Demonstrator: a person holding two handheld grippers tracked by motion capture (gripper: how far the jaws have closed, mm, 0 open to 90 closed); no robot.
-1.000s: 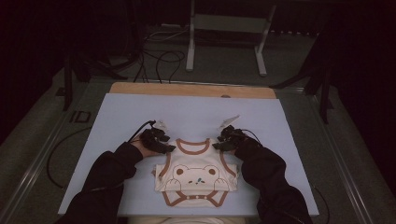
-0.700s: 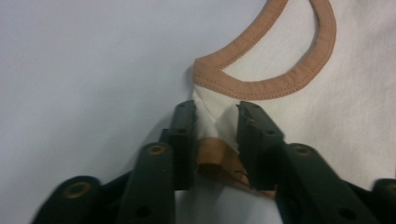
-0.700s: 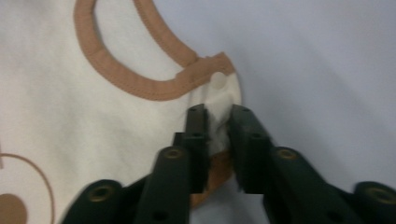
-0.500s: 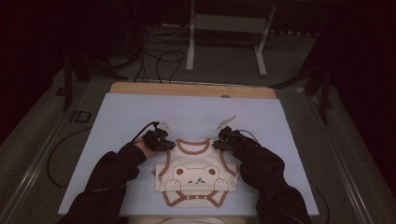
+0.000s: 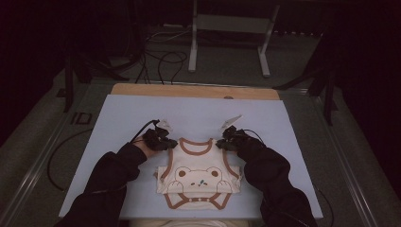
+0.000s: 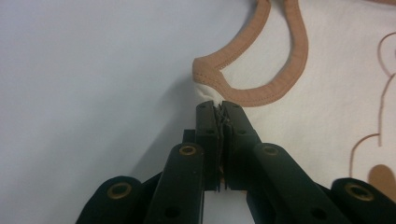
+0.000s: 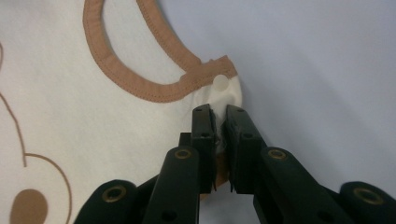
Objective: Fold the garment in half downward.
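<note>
Left gripper (image 6: 219, 108) pinching bodysuit (image 5: 198, 177) left shoulder, right gripper (image 7: 219, 112) pinching right shoulder, jaws just closed; 2 grips probably for lifting or folding, near table (image 5: 293, 142) front edge.

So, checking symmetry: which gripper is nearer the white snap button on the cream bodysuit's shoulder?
Right. The right gripper pinches fabric just below the snap button; the left gripper grips the bodysuit's opposite shoulder.

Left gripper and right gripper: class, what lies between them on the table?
In the high view, the bodysuit's brown-trimmed neckline spans the stretch between the left gripper and the right gripper; each is shut on a shoulder corner.
</note>
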